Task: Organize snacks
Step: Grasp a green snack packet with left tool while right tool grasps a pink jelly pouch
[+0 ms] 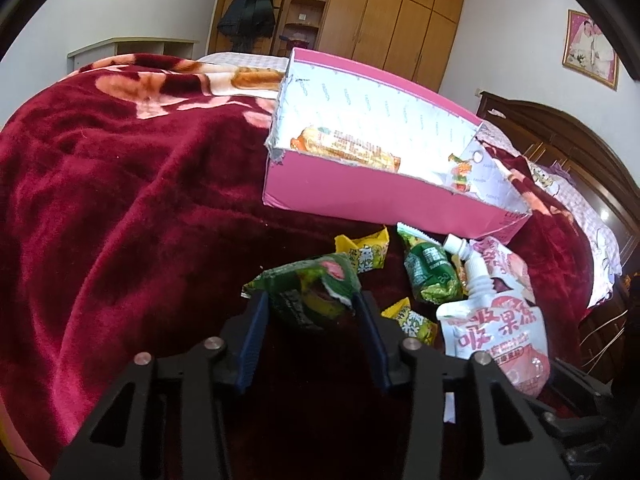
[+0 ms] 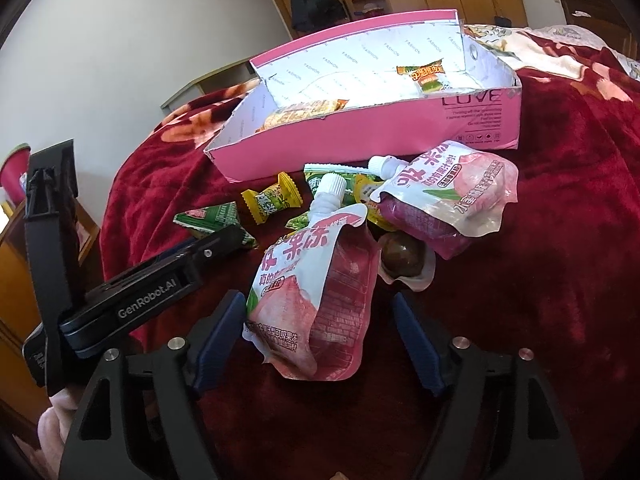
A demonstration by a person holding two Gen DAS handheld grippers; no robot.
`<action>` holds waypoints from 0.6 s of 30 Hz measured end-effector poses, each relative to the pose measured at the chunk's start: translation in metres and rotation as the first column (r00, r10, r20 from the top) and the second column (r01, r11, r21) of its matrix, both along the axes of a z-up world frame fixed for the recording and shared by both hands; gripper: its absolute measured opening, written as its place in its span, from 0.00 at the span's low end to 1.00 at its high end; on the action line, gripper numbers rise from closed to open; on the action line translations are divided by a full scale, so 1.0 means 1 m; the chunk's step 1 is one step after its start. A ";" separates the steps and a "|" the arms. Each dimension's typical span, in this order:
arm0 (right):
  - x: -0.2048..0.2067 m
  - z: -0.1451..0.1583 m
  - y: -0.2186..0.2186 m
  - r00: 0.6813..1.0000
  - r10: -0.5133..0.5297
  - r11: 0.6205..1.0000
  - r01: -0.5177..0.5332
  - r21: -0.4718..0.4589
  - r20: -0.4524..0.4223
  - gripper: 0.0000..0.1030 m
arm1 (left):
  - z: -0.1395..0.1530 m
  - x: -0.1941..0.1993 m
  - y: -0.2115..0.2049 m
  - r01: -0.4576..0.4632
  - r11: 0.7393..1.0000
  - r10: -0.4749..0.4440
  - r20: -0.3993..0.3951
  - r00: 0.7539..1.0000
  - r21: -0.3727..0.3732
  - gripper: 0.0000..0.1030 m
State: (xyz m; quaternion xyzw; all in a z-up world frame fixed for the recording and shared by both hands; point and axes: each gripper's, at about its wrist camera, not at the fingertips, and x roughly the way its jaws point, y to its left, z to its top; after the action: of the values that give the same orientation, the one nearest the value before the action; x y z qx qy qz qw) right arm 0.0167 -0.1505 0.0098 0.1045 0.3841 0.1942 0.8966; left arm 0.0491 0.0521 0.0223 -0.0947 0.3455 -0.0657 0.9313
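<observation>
- The pink box (image 2: 360, 136) lies on the bed's dark red blanket (image 1: 120, 200); its outer wall reads "LOVE" with small print below, and its white lining repeats "FASHION".
- Inside the box, an orange-and-yellow snack bar (image 1: 348, 148) lies near one end and a small green-and-orange packet (image 2: 428, 76) near the other; their print is too small to read.
- The left claw (image 1: 312, 300) is clenched on a green snack packet (image 1: 308, 284), its blue pads pressing both sides.
- The right claw (image 2: 320, 320) is released, its pads standing apart on either side of a pink-and-white spouted jelly pouch (image 2: 316, 300) with Chinese characters.
- Only the right wrist view shows "GenRobot.AI" on the left claw's black arm, a second pink pouch (image 2: 448, 200) near the box, and a brown round sweet in clear wrap (image 2: 402, 260) between the pouches.
- Yellow wrapped candies (image 2: 274, 200) lie just in front of the box.
- Only the left wrist view shows a framed picture (image 1: 590, 50) on the wall, the wooden wardrobe (image 1: 400, 20) and the dark headboard (image 1: 560, 140).
</observation>
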 end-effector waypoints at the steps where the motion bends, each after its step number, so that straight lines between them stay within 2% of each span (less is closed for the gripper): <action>1: 0.000 0.000 -0.001 1.000 -0.003 1.000 0.003 0.002 0.001 0.75 | 0.001 -0.001 0.001 0.001 1.000 -0.001 0.004 1.000 -0.005 0.44; 3: -0.002 0.001 -0.002 1.000 -0.007 1.000 0.007 0.004 0.009 0.73 | 0.003 -0.002 0.001 0.002 1.000 -0.002 0.005 1.000 -0.004 0.43; 5: -0.005 0.004 -0.004 1.000 -0.012 1.000 0.012 -0.001 0.024 0.66 | 0.004 -0.004 0.001 0.006 1.000 -0.006 0.007 1.000 -0.004 0.43; 10: -0.012 0.007 -0.004 0.999 -0.013 1.000 0.014 -0.012 0.053 0.64 | 0.009 -0.007 0.003 -0.001 1.000 0.001 0.015 1.000 -0.011 0.43; 15: -0.019 0.015 -0.009 0.997 -0.026 0.999 0.024 0.026 0.079 0.59 | 0.018 -0.013 0.006 -0.013 1.000 0.013 0.035 0.999 -0.009 0.43; 17: -0.021 0.018 -0.010 0.995 -0.027 0.999 0.024 0.028 0.094 0.51 | 0.023 -0.016 0.007 -0.015 1.000 0.015 0.043 0.999 -0.009 0.43; 18: -0.022 0.019 -0.010 0.995 -0.027 0.999 0.024 0.030 0.099 0.50 | 0.024 -0.018 0.006 -0.015 1.000 0.015 0.046 0.999 -0.009 0.43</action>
State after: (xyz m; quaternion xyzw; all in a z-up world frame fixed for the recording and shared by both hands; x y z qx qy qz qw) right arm -0.0051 -0.1607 0.0293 0.1124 0.3348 0.1933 0.9154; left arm 0.0312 0.0585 0.0465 -0.0999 0.3229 -0.0625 0.9391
